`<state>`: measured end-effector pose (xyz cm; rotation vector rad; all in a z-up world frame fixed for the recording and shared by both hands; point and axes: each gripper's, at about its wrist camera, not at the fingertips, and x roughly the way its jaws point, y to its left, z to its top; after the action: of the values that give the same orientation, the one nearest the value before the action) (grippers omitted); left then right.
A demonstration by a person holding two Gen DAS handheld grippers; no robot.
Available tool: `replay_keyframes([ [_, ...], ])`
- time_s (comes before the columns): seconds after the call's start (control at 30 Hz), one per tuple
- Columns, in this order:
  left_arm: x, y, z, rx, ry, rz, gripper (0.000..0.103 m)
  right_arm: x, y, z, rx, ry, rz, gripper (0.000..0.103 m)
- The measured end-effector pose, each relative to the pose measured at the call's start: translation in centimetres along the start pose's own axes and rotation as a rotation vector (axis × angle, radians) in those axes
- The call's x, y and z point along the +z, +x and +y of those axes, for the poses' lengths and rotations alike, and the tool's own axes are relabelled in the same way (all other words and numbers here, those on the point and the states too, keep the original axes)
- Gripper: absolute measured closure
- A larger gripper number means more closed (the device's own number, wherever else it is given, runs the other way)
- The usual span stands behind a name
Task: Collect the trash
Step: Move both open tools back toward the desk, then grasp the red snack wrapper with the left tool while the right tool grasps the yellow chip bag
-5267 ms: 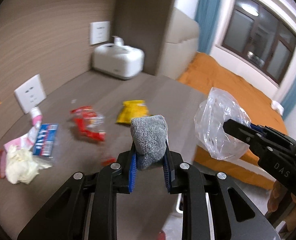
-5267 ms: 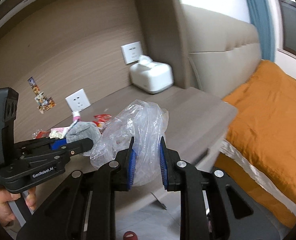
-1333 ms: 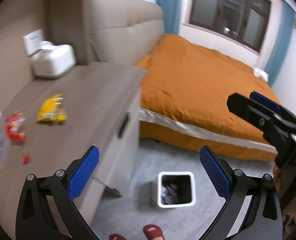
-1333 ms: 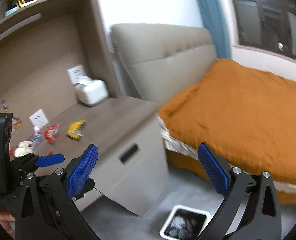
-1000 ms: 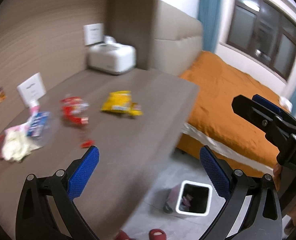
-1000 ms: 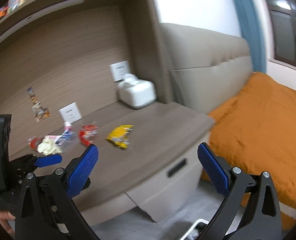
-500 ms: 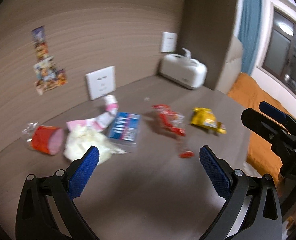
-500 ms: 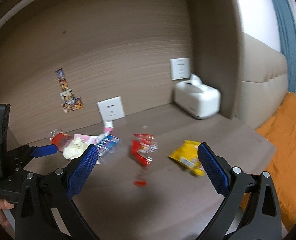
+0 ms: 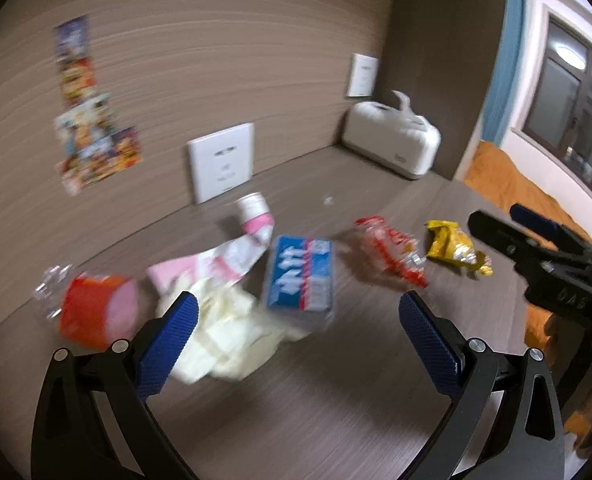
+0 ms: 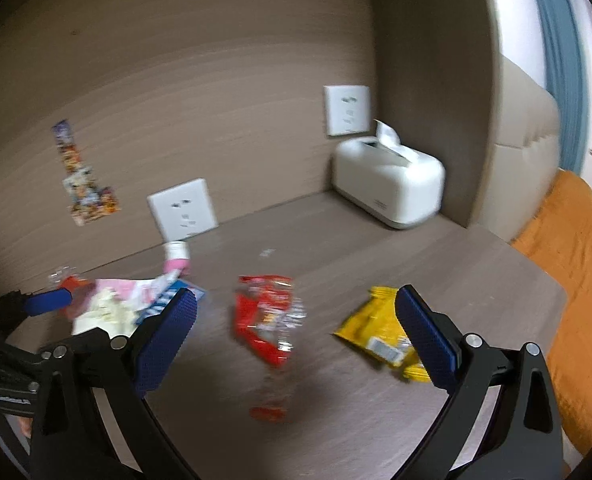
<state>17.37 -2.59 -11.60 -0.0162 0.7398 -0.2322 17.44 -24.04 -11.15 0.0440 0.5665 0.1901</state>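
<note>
Trash lies scattered on the brown desk top (image 9: 296, 400). From left to right there is a red wrapped piece (image 9: 96, 312), crumpled cream tissue (image 9: 228, 332), a pink and white wrapper (image 9: 232, 248), a blue packet (image 9: 300, 276), a red snack wrapper (image 9: 392, 252) and a yellow snack bag (image 9: 454, 248). My left gripper (image 9: 296, 340) is open above the tissue and blue packet, holding nothing. My right gripper (image 10: 296, 340) is open over the red snack wrapper (image 10: 270, 316), with the yellow snack bag (image 10: 380, 340) by its right finger. A small red scrap (image 10: 268, 412) lies nearer.
A white tissue box (image 10: 390, 184) stands at the back right of the desk. Wall sockets (image 10: 182, 210) and stickers (image 10: 82, 176) are on the wood panel behind. An orange bed (image 10: 576, 280) lies past the desk's right edge.
Both grippers have swung from the floor bin back to the desk and moved closer to the trash. They stay open and empty; the grey sock and plastic bag held earlier are gone.
</note>
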Motion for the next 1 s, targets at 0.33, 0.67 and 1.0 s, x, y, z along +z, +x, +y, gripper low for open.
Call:
replay_keyframes([
  [0.33,3.6,4.9,-6.0,-0.152,0.130,-0.006,0.005,-0.8,1.5,-4.2,-0.122,0.076,0.033,0.004],
  [0.67,4.7,10.6,-8.6,-0.190,0.175,0.079,0.005,-1.3,5.3,-7.9,-0.177,0.145,0.098,0.004],
  [1.0,4.3,14.9,-8.5,-0.183,0.149,0.178,0.011,-1.7,9.7,-9.3,-0.161,0.141,0.254,0.004],
])
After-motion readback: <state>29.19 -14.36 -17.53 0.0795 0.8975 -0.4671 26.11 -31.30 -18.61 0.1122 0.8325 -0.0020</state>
